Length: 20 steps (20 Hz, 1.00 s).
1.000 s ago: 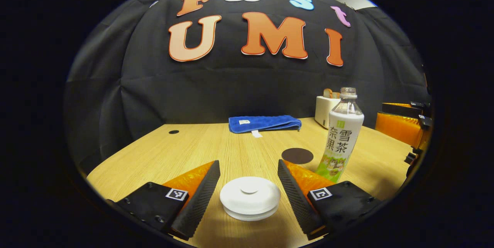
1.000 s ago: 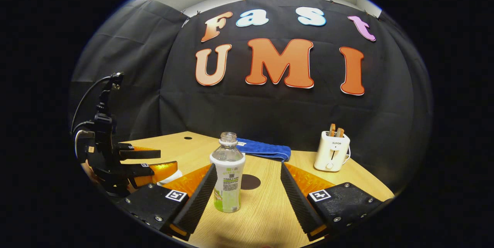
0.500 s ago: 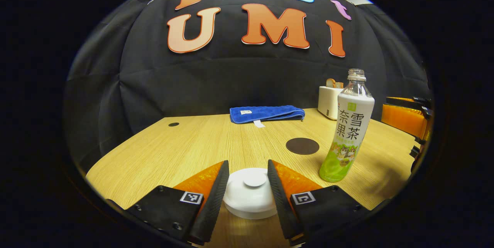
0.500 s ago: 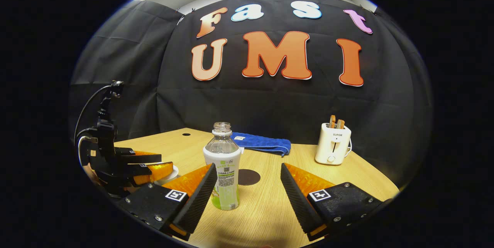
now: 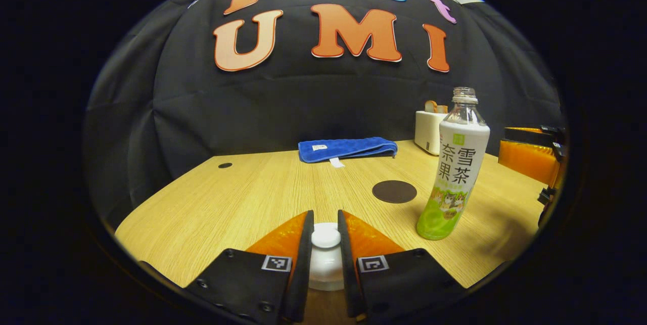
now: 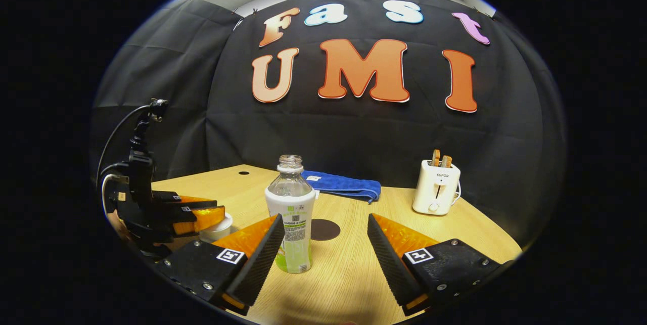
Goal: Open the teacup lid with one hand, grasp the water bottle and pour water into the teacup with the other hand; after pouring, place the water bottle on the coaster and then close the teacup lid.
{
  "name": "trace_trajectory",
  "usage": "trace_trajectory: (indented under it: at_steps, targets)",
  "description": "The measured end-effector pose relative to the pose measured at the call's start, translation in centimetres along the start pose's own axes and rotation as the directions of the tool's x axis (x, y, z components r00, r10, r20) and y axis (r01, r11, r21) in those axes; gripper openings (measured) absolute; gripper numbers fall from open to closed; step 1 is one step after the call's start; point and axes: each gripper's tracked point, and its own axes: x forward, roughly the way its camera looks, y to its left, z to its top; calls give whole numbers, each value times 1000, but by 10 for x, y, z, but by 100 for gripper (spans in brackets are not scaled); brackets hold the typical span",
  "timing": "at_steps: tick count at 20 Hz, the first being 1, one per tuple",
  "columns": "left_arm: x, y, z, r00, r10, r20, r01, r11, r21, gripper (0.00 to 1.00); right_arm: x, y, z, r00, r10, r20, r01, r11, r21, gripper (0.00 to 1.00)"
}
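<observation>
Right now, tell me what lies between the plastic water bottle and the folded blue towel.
In the right gripper view, the round dark coaster lies on bare wooden table between the bottle and towel.

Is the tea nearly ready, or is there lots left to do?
Lots left. Nothing is finished: the lid sits on the teacup. In hand: the left gripper pinches the lid's knob. The right gripper is open near the uncapped water bottle. Left: lifting, pouring, setting the bottle on the coaster, closing.
</observation>
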Motion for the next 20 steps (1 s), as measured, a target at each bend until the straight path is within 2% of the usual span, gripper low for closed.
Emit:
trace_trajectory:
  at_steps: [4, 9, 12, 17, 20]
  targets:
    - [-5, 3, 11, 1000, 9, 29, -8, 1000, -28, 33, 3, 6, -3, 1000, 17, -12, -17, 1000, 2, 99]
    - [-15, 31, 34, 993, 84, 81, -80, 995, -52, 33, 12, 25, -15, 997, 68, -43, -67, 998, 3, 99]
    - [-23, 47, 44, 987, 121, 101, -116, 992, -55, 33, 27, 30, -32, 995, 58, -83, -58, 998, 5, 99]
    - [-32, 60, 35, 985, 143, 94, -140, 989, -43, 34, 44, 44, -58, 984, 83, -155, -77, 996, 43, 96]
    - [-34, 67, 29, 984, 156, 88, -152, 987, -44, 33, 51, 46, -68, 980, 80, -185, -71, 996, 54, 90]
